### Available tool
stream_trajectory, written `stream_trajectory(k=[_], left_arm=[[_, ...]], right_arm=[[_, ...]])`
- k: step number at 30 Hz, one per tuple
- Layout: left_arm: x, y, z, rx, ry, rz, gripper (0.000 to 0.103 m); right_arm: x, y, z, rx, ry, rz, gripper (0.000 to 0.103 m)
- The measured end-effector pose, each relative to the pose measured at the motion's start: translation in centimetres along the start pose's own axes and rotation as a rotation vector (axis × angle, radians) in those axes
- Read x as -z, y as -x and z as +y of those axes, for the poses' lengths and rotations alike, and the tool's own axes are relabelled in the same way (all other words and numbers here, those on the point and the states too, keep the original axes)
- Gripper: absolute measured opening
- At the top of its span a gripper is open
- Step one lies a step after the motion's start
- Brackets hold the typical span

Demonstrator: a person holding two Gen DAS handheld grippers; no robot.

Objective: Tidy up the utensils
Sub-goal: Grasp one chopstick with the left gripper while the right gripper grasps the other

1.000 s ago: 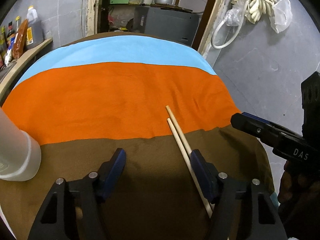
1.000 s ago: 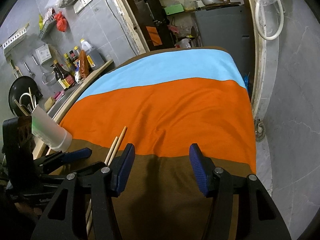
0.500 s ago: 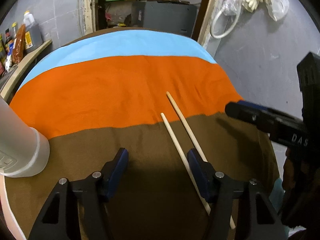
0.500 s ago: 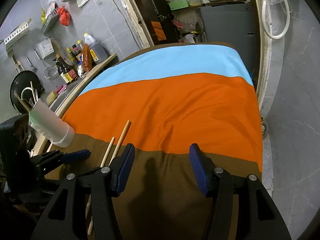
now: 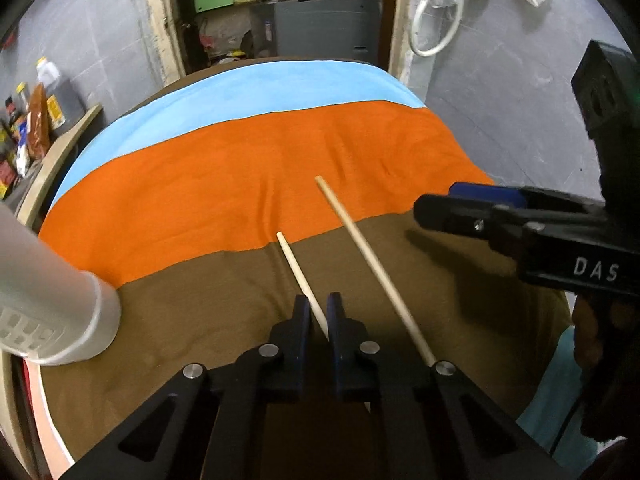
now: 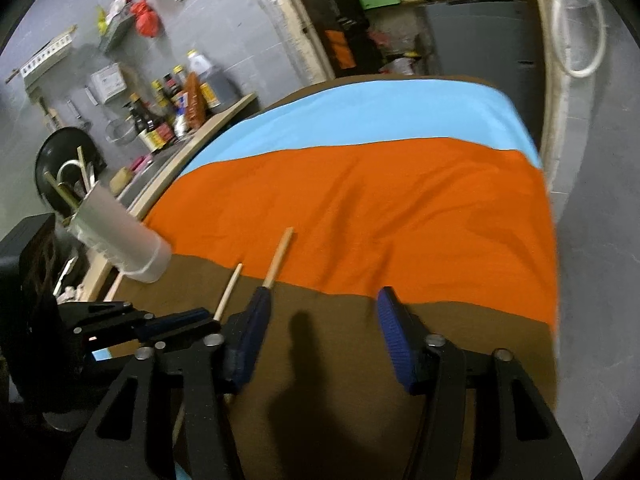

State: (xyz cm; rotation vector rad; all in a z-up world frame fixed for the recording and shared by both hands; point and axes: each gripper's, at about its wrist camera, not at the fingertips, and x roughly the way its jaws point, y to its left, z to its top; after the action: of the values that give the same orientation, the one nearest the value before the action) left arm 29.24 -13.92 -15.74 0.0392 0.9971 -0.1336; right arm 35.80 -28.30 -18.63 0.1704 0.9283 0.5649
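Chopsticks: two pale wooden sticks lie on the striped cloth (image 5: 224,168) that covers the worktop. The left hand-held gripper (image 5: 318,312) has its blue pads (image 5: 301,312) pressed together on the shorter-looking chopstick (image 5: 298,266), pinching it low on the shaft; the free tip points away toward the edge of the orange stripe. The second chopstick (image 5: 372,264) lies just to the right of the first, apart from it, angled the same way, with its far tip on the orange stripe and its near end beside the gripper body.

The right hand-held gripper (image 6: 320,336) has its pads (image 6: 394,340) spread wide, holding nothing, above the brown stripe. Its left pad sits over or against the second chopstick (image 6: 280,252); contact cannot be confirmed because the view is blurred. In the left wrist view the same gripper (image 5: 448,210) enters from the right, near the second chopstick.

A white holder (image 6: 120,236) stands at the left edge of the cloth, well apart from both chopsticks, with several utensils standing in it. In the left wrist view its base (image 5: 60,316) rests on the brown stripe. Bottles (image 6: 176,100) line a shelf beyond the holder.
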Motion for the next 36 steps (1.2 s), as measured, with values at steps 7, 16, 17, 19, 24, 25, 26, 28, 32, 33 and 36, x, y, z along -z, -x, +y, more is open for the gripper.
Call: stream_trajectory(k=[7, 16, 17, 19, 24, 25, 26, 28, 32, 33, 36], left_arm=[[0.9, 0.1, 1.7, 0.072, 0.103, 0.004, 0.010], [1.4, 0.0, 1.8, 0.095, 0.138, -0.005, 0.010], [1.5, 0.0, 1.9, 0.099, 0.140, -0.006, 0.010], [1.6, 0.0, 2.1, 0.110, 0.149, -0.006, 0.010], [1.5, -0.1, 2.4, 0.140, 0.162, 0.013, 0.010], [1.4, -0.1, 2.5, 0.149, 0.168, 0.023, 0.010], [1.3, -0.3, 2.8, 0.165, 0.181, 0.039, 0.010], [1.0, -0.7, 3.1, 0.192, 0.205, 0.065, 0.012], [0.8, -0.9, 3.2, 0.207, 0.218, 0.079, 0.013], [0.8, -0.9, 3.1, 0.205, 0.217, 0.080, 0.013], [0.6, -1.0, 2.9, 0.195, 0.212, 0.092, 0.013]], right_arm=[[-0.8, -2.7, 1.8, -0.029, 0.054, 0.078, 0.026], [-1.7, -4.6, 3.2, 0.007, 0.115, 0.169, 0.020], [-1.9, -4.7, 3.1, 0.013, 0.115, 0.179, 0.018], [-2.1, -4.5, 2.8, 0.015, 0.108, 0.196, 0.009], [-1.5, -3.5, 2.4, -0.005, 0.098, 0.278, 0.007], [-1.5, -3.5, 2.3, -0.010, 0.089, 0.290, 0.007], [-1.4, -3.6, 2.1, -0.013, 0.081, 0.295, 0.007], [-1.4, -3.8, 2.0, -0.011, 0.063, 0.309, 0.007], [-1.4, -4.5, 2.9, 0.023, 0.081, 0.319, 0.007], [-1.4, -4.5, 2.9, 0.025, 0.080, 0.322, 0.008], [-1.5, -4.5, 3.1, 0.034, 0.071, 0.334, 0.008]])
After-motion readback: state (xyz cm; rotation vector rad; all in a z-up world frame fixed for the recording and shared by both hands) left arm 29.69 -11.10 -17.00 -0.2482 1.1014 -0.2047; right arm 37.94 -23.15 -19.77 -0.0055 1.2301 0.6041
